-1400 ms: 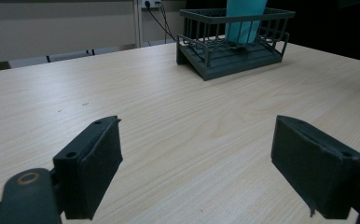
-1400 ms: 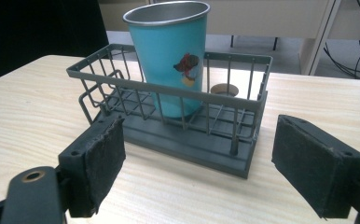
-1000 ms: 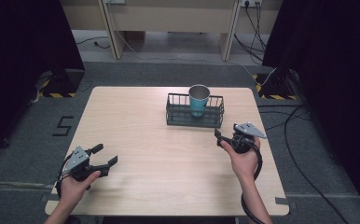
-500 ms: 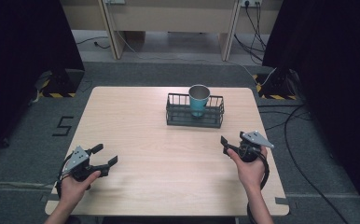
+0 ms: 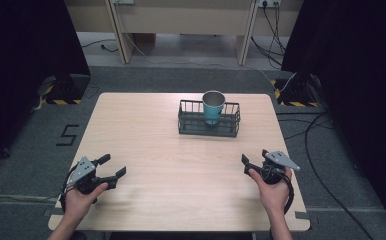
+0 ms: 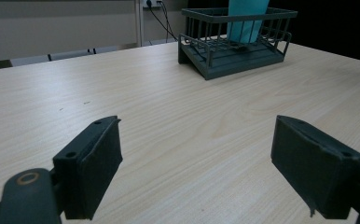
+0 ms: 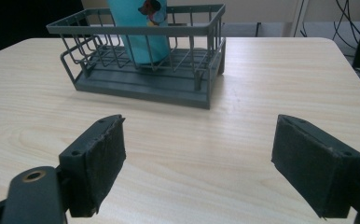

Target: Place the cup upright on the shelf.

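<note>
a teal cup (image 5: 213,106) is seen standing upright in a dark grey wire basket (image 5: 209,125), which is set on the far middle part of the pale wooden bench (image 5: 181,175). the cup is tall, slightly tapered, with a greyish open rim; in the right gripper view a small coloured cartoon-like print (image 7: 152,10) is found on its side, too cropped to be made out, and no readable writing is seen. the basket is oblong, with thin upright bars and a solid slatted base. the left tool (image 5: 112,167) is held low over the near left corner of the bench, its jaws spread wide with nothing between them. the right tool (image 5: 254,159) is held over the near right part of the bench, jaws likewise spread wide and empty, pointed toward the basket and well apart from it.
</note>
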`<state>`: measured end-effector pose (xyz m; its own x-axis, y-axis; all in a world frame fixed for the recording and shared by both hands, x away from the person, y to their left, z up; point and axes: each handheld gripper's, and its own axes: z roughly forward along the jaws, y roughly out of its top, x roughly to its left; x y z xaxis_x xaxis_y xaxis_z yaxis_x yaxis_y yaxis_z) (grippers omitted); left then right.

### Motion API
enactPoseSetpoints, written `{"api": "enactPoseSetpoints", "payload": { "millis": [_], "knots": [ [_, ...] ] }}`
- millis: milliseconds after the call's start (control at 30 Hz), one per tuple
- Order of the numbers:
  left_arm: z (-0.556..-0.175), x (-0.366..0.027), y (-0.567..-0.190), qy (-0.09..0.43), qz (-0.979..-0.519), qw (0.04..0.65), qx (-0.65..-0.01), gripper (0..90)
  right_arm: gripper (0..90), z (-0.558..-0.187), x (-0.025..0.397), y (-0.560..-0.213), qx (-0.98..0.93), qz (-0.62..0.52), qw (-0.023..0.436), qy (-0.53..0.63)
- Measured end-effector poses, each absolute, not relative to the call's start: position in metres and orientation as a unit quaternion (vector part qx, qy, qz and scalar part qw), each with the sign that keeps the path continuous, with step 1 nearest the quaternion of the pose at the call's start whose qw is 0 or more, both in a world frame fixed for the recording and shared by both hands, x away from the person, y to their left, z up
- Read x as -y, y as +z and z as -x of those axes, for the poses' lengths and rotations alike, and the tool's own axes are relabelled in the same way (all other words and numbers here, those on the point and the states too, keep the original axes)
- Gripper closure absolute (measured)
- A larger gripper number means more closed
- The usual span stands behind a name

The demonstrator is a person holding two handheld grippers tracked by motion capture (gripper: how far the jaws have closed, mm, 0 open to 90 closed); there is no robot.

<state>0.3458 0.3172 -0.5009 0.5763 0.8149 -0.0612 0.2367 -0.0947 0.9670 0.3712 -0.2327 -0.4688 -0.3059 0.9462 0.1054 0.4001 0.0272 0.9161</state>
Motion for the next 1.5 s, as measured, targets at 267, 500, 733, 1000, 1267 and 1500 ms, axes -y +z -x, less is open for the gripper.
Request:
{"api": "enactPoseSetpoints", "payload": {
  "millis": [267, 500, 733, 1000, 1267, 1500],
  "knots": [
    [-0.346, -0.317, -0.501, 0.261, -0.692, 0.556, -0.38, 15.3, 18.1, -0.363, 0.238, -0.473, -0.653, -0.513, 0.296, 0.472],
    [-0.346, -0.317, -0.501, 0.261, -0.692, 0.555, -0.38, 15.3, 18.2, -0.357, 0.243, -0.477, -0.648, -0.519, 0.299, 0.47],
    [-0.346, -0.317, -0.501, 0.261, -0.692, 0.555, -0.38, 15.3, 18.2, -0.352, 0.247, -0.484, -0.645, -0.523, 0.302, 0.468],
    [-0.346, -0.317, -0.501, 0.261, -0.692, 0.555, -0.38, 15.3, 18.3, -0.347, 0.252, -0.489, -0.635, -0.531, 0.306, 0.471],
    [-0.346, -0.316, -0.5, 0.259, -0.695, 0.558, -0.372, 15.4, 18.5, -0.345, 0.253, -0.492, -0.626, -0.523, 0.317, 0.484],
    [-0.346, -0.315, -0.5, 0.257, -0.697, 0.559, -0.369, 15.4, 18.8, -0.344, 0.253, -0.495, -0.625, -0.52, 0.32, 0.487]
  ]
}}
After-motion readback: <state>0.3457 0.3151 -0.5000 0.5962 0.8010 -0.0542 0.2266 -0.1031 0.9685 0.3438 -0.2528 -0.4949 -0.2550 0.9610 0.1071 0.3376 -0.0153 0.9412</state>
